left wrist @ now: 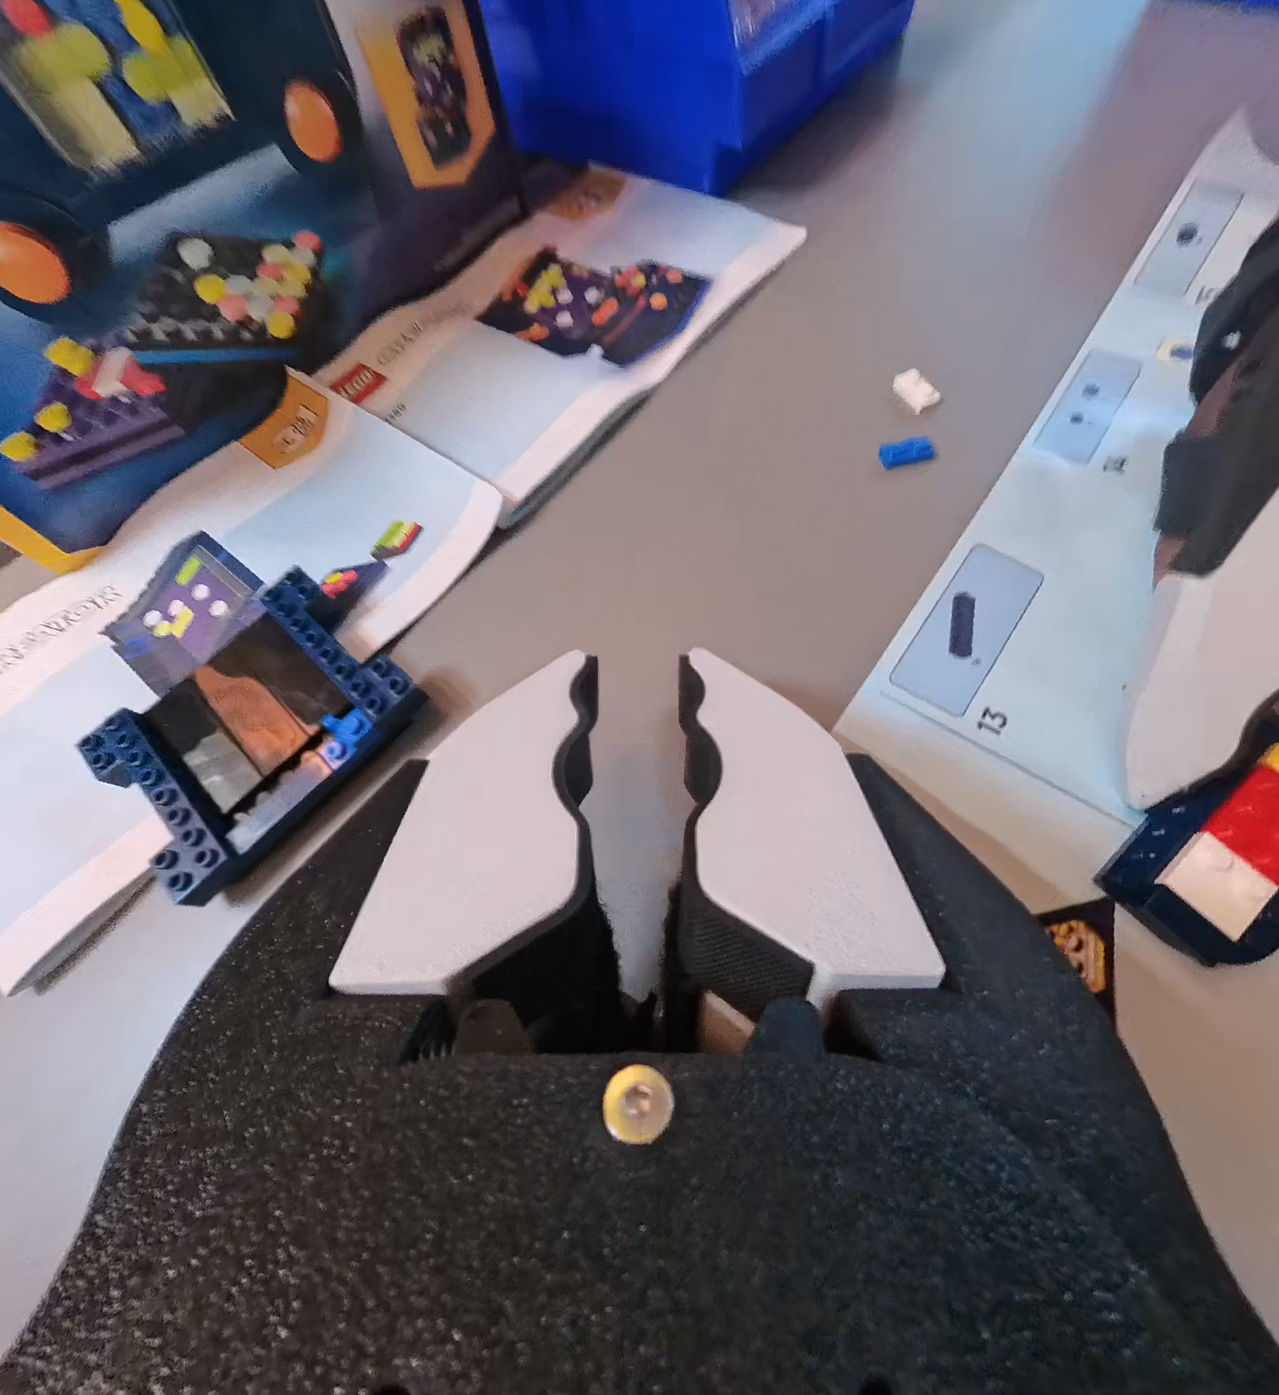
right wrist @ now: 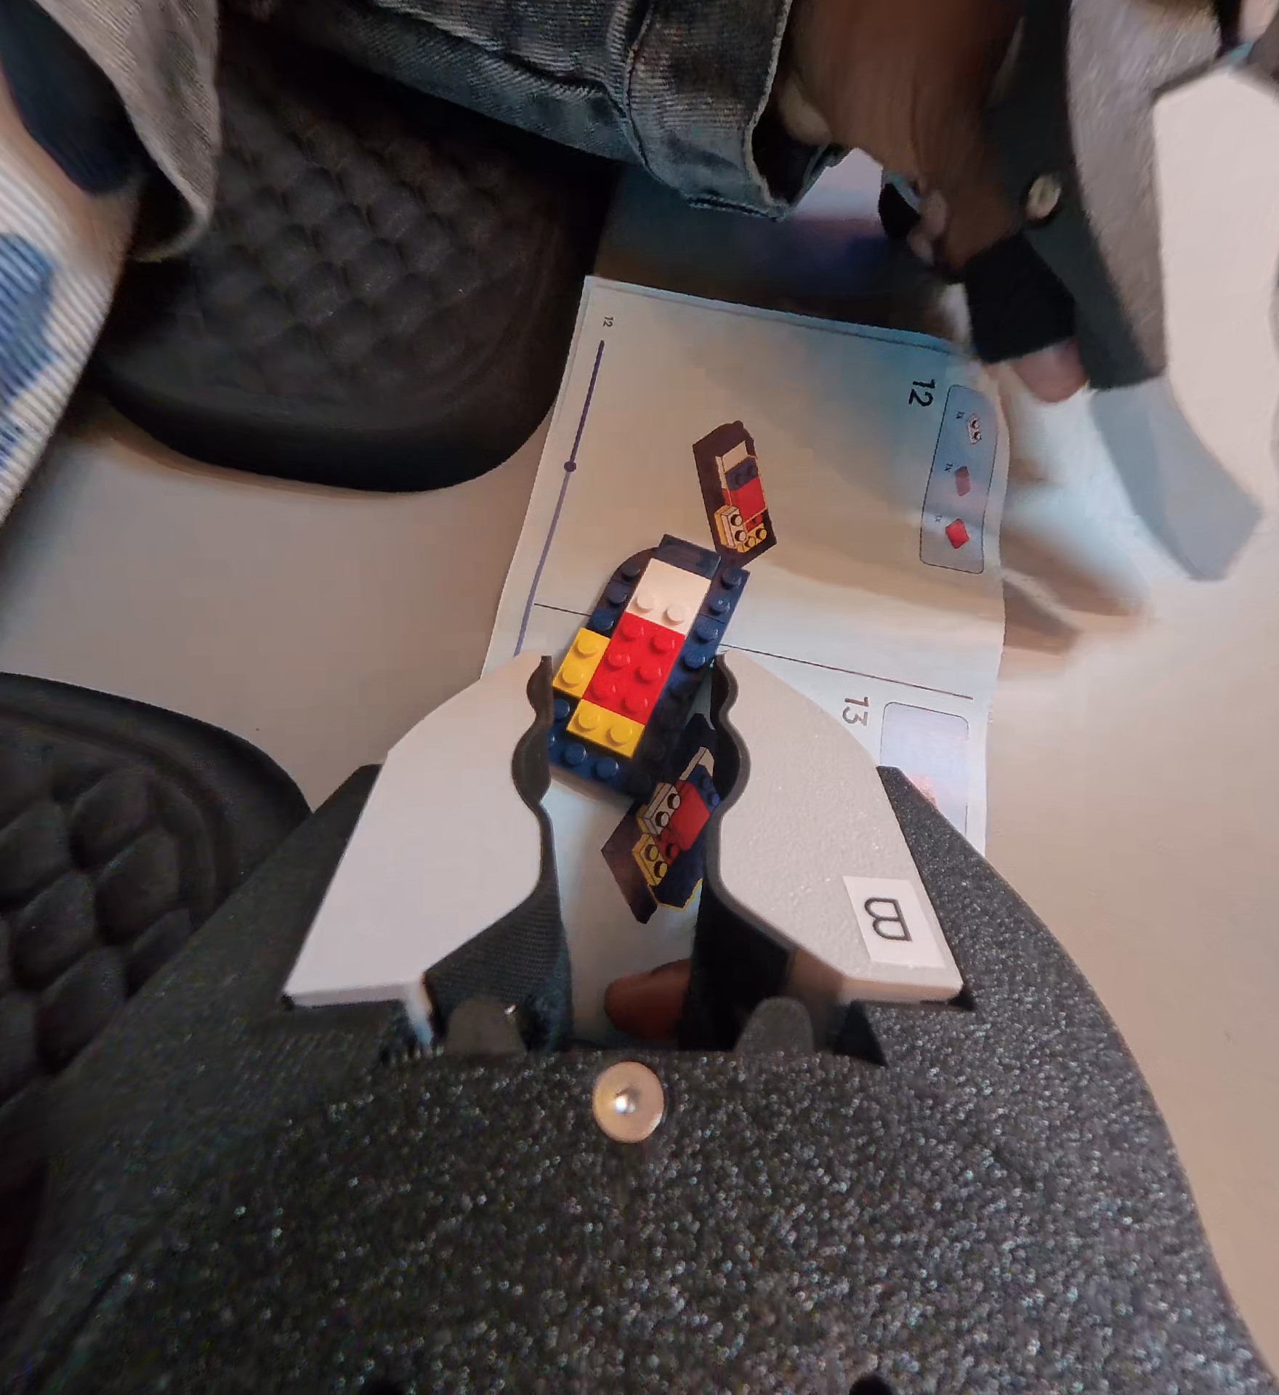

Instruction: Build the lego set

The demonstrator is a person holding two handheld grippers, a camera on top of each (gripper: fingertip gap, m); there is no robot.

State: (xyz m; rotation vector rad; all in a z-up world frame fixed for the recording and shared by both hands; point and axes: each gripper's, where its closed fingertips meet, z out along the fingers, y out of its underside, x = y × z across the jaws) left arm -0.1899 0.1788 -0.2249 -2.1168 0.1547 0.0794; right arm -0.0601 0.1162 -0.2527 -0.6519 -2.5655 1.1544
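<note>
A: Item one, right gripper (right wrist: pixel 629 668)?
B: Jaws are clamping the navy brick build (right wrist: pixel 640 657), tiled white, red and yellow, over the open booklet (right wrist: pixel 810 423).
A: Item two, left gripper (left wrist: pixel 638 664)?
B: Jaws are standing parted and empty above the bench (left wrist: pixel 697 528). A blue brick (left wrist: pixel 907 451) and a white brick (left wrist: pixel 916 391) are lying ahead.

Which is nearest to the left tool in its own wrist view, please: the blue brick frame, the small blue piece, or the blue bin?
From the left tool:
1. Blue brick frame, beside it at left.
2. Small blue piece, ahead at right.
3. Blue bin, at the far end.
</note>
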